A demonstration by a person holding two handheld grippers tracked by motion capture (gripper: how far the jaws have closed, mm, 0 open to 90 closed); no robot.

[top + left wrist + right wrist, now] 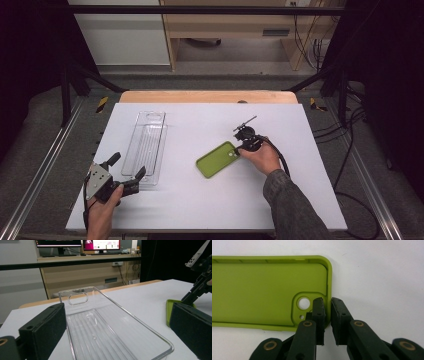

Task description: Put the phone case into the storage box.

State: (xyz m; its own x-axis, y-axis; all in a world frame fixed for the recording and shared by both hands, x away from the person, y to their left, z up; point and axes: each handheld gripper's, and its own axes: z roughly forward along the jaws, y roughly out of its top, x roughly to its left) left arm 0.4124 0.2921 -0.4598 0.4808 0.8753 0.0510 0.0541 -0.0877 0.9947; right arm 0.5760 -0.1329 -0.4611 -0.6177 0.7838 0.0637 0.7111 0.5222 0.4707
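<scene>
While gripped by right tongs (327, 315), green phone case (269, 292) lies diagonally

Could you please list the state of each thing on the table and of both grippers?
Phone case: lying flat, hollow side up, end wall pinched by the right gripper.
Tray: upright, empty, untouched.
Right gripper: shut on the case wall, one of its fingers inside the case.
Left gripper: open, at the tray's near end.

Your lime-green phone case (217, 159) — flat on the white table (200, 200), hollow side up (camera cutout showing), lying slantwise, one short wall pinched near that cutout.
</scene>
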